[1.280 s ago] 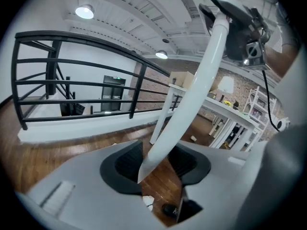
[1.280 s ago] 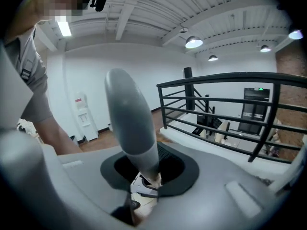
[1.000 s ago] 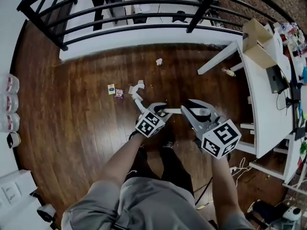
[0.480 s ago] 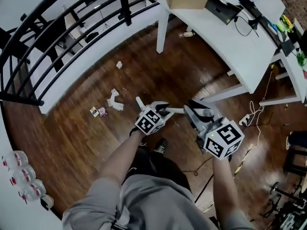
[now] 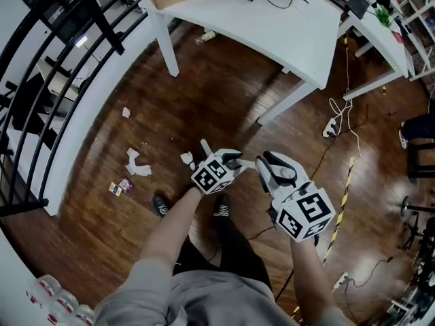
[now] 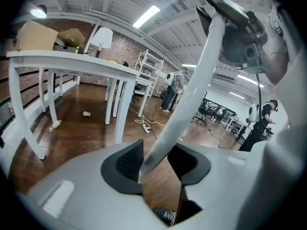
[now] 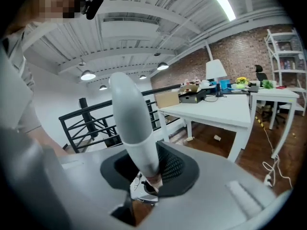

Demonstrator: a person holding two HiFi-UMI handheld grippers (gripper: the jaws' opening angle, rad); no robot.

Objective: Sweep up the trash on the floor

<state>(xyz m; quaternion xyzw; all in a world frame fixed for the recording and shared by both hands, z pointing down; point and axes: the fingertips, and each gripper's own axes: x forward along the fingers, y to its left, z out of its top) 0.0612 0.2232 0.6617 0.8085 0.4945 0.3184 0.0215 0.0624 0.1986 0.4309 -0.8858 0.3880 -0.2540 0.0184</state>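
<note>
a: grip status?
b: we find left gripper (image 5: 230, 160) fingers clamped on the white handle (image 6: 187, 90). right gripper (image 5: 270, 167) fingers clamped on same handle, nearer its rounded end.
a: trash?
b: paper scraps (image 5: 138, 163) and wrappers (image 5: 122, 185) on wood floor (image 5: 204, 94), well left of the left fingertips. one crumpled bit (image 5: 186, 158) is just beside them.
a: handling?
b: we judge handle stiff, light, smooth; may twist in pads, so keep grips spaced. scraps v. light; sweep gently.
</note>
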